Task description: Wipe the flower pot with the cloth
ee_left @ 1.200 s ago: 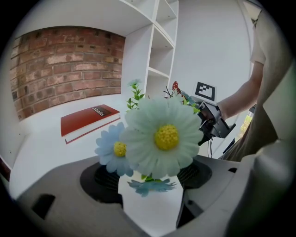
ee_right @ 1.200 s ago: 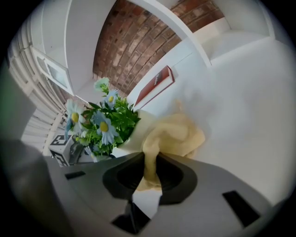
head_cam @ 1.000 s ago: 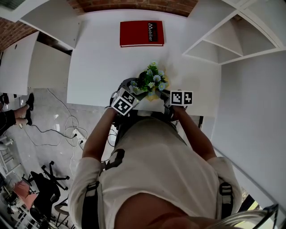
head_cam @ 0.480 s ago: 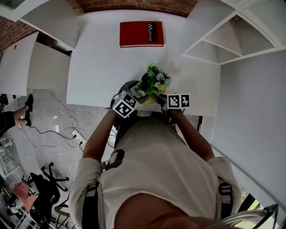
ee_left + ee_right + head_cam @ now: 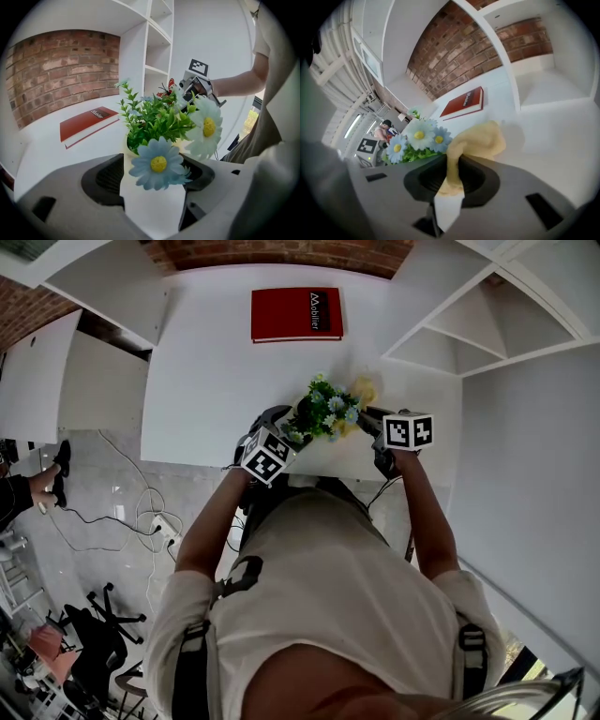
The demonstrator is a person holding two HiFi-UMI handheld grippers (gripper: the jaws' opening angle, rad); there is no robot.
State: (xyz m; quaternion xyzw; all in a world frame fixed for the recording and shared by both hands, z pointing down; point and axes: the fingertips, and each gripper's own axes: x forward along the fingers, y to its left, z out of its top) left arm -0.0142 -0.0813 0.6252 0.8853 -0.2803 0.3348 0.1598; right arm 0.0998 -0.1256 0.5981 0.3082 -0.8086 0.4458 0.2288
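Observation:
A white flower pot (image 5: 151,206) of green leaves and blue and white daisies (image 5: 323,409) stands near the white table's front edge. My left gripper (image 5: 152,187) is shut on the pot from its left side, with the blue daisy (image 5: 158,163) just above the jaws. My right gripper (image 5: 372,416) is just right of the flowers, shut on a crumpled yellow cloth (image 5: 363,390). In the right gripper view the cloth (image 5: 476,138) bunches up out of the right gripper (image 5: 452,180), apart from the daisies (image 5: 417,137) to its left. The pot's body is hidden in the head view.
A red book (image 5: 297,312) lies flat at the back of the white table (image 5: 216,371). White shelves (image 5: 487,324) stand at the right, and a brick wall runs behind. Cables (image 5: 141,512) and a person's feet (image 5: 42,479) are on the floor at left.
My right gripper has swung with the yellow cloth from the pot's near side up and out to the right of the flowers. My left gripper has stayed on the pot.

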